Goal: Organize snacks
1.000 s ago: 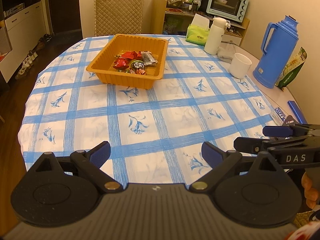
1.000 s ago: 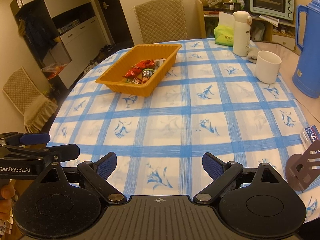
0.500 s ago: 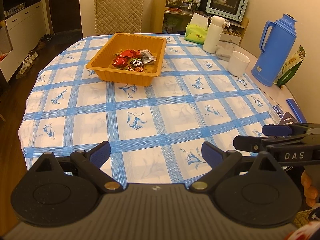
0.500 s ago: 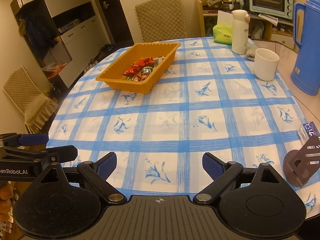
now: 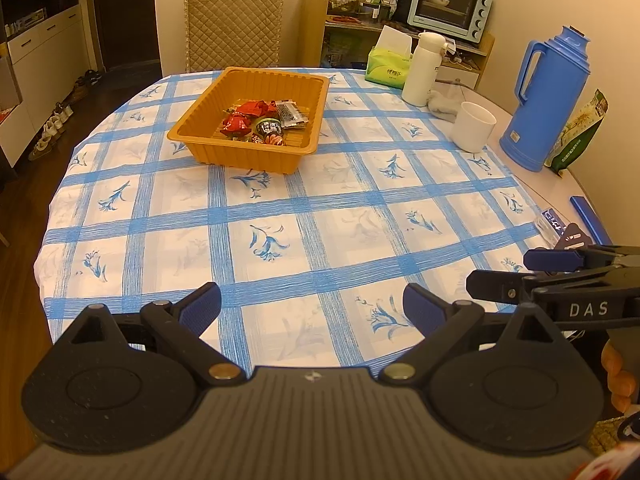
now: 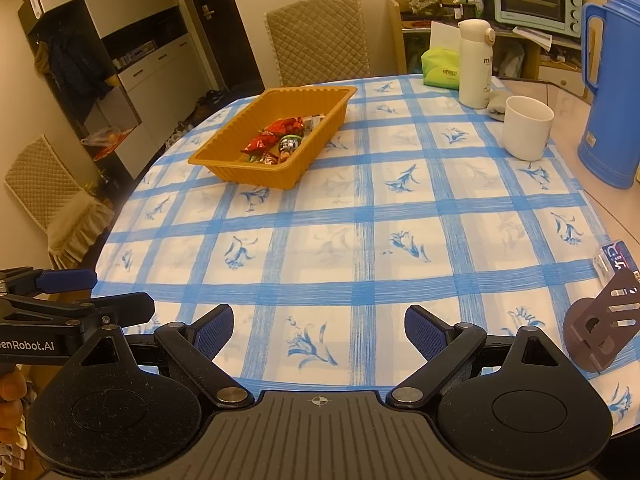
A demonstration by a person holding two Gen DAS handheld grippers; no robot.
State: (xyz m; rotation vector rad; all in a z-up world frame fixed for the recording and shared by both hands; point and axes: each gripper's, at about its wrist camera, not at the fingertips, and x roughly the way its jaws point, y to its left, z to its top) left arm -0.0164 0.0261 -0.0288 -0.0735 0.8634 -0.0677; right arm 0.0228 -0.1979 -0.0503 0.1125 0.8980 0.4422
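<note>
We are in a home dining room. The worktop (image 5: 280, 216) wears a blue-checked floral tablecloth, with quilted-cover chairs (image 5: 234, 26) drawn up to it. We see a toaster oven (image 5: 450, 0) on a wooden shelf unit, a tissue box (image 5: 390, 66), a white flask (image 5: 426, 68), a mug (image 5: 472, 126) and a blue thermos jug (image 5: 548, 100). Shoes (image 5: 52, 128) line the floor by white cabinets near a dark door.

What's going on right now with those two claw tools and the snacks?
Left gripper open, empty, near table edge. Right gripper same. Snacks all in orange tray, far side. Nothing in the way; white cup off to the right.
</note>
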